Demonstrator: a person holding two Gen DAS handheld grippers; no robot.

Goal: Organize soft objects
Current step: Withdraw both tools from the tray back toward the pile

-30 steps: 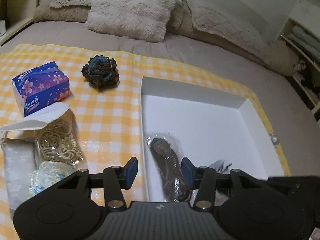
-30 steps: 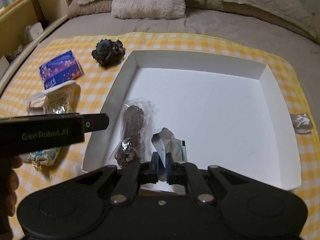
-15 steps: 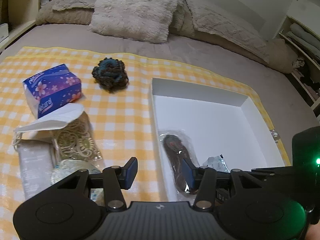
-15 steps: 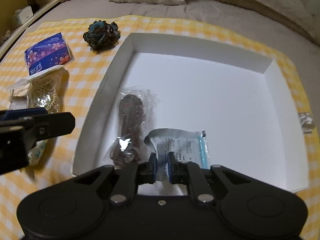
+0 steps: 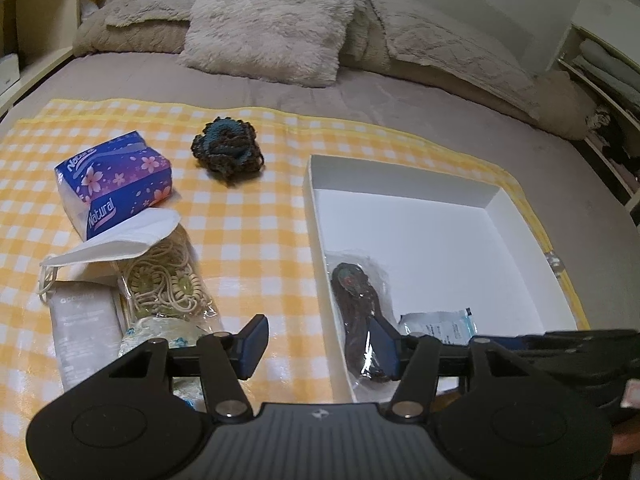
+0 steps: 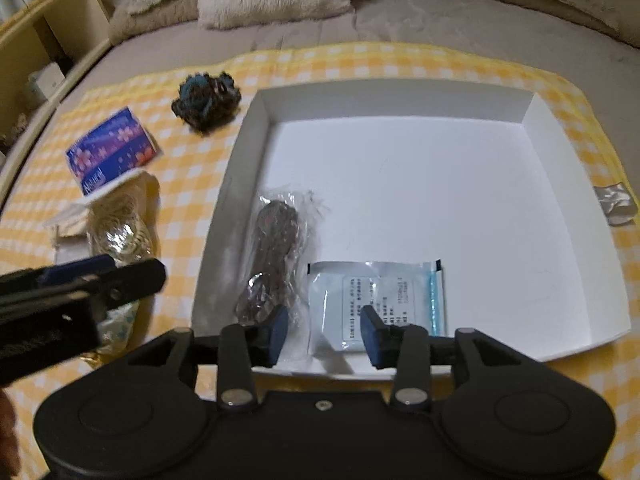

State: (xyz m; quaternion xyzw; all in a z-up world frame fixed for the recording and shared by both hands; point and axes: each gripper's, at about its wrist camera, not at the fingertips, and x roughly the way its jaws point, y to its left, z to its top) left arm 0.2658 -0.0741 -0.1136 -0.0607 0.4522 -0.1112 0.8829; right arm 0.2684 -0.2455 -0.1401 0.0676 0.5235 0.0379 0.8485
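Note:
A white box (image 6: 568,152) (image 5: 516,208) lies on the yellow checked cloth. In it lie a dark item in clear wrap (image 6: 276,256) (image 5: 356,312) and a flat white-blue packet (image 6: 380,300) (image 5: 440,322). My right gripper (image 6: 324,332) is open and empty, just above the packet's near edge. My left gripper (image 5: 318,344) is open and empty over the box's left wall. On the cloth lie a dark crocheted piece (image 5: 228,148) (image 6: 206,100), a purple tissue pack (image 5: 114,184) (image 6: 110,152), a white mask (image 5: 120,240) and a bag of cream bands (image 5: 168,280) (image 6: 120,228).
A grey-white pouch (image 5: 84,328) and a blue-flowered bag (image 5: 160,332) lie at the near left. A small crumpled clear wrapper (image 6: 614,204) lies right of the box. Fluffy pillows (image 5: 276,20) sit at the bed's head. Shelves (image 5: 600,60) stand at the right.
My right gripper has opened and let go of the white-blue packet, which now lies flat in the box. My left gripper has drifted left, staying open.

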